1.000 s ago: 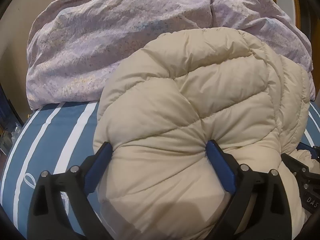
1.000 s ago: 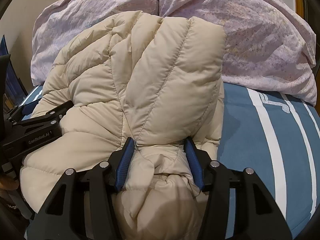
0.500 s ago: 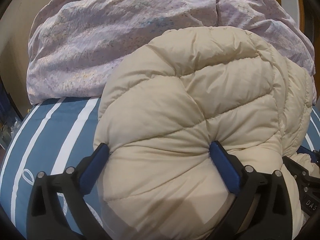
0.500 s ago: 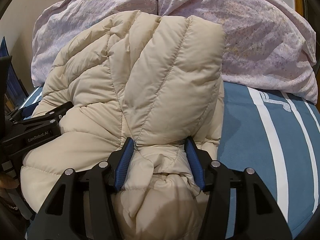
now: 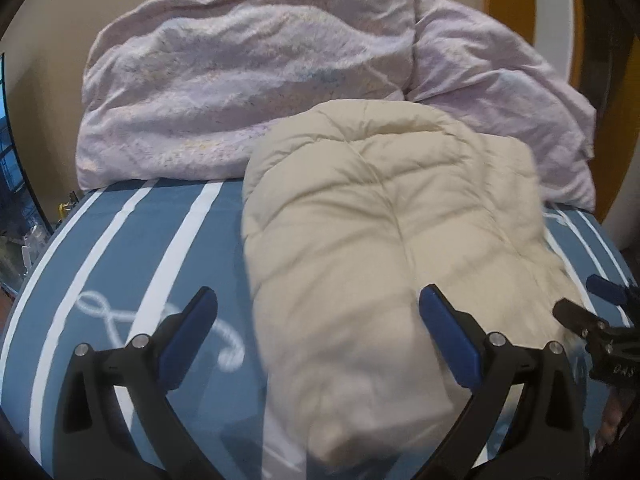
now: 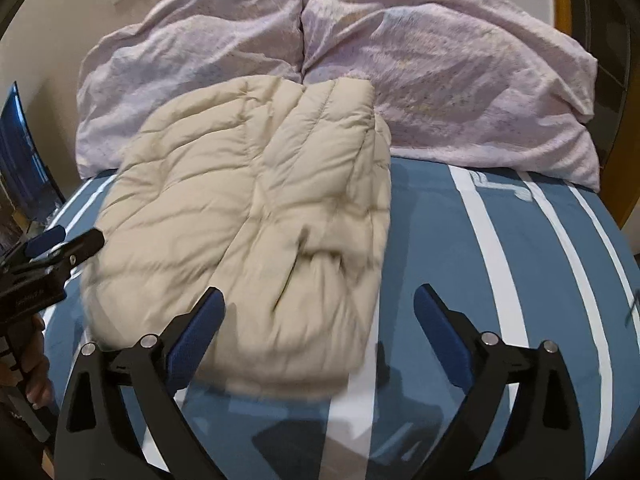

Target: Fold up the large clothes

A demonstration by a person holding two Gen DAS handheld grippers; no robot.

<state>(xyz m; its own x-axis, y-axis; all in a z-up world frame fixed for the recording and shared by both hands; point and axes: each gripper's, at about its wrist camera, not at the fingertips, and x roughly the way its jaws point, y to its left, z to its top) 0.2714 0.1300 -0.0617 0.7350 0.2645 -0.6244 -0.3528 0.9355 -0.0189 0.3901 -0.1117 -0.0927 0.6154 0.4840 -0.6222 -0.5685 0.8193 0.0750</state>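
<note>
A cream quilted puffer jacket [image 5: 380, 240] lies folded in a bundle on the blue striped bed cover [image 5: 120, 260]. My left gripper [image 5: 318, 320] stands wide open at the bundle's near left edge. Its right finger [image 5: 448, 336] overlaps the padding without squeezing it, and its left finger is over bare cover. In the right wrist view the jacket [image 6: 248, 208] fills the centre left. My right gripper [image 6: 320, 320] is opening its jaws; the jacket's near right edge lies loosely between them, untouched by the pads. Each gripper shows at the edge of the other's view: the right gripper [image 5: 600, 332] and the left gripper [image 6: 48, 256].
A rumpled lilac duvet [image 5: 240, 80] is heaped against the wall behind the jacket, also filling the back as the duvet [image 6: 440, 60]. Striped bed cover [image 6: 520, 260] stretches right of the jacket. A hand [image 6: 36, 360] holds the left gripper. A dark screen stands at far left.
Both grippers have drawn back from the jacket. The right jaws, earlier pinched on a fold, have spread wide and let it go. The left jaws no longer grip the bundle.
</note>
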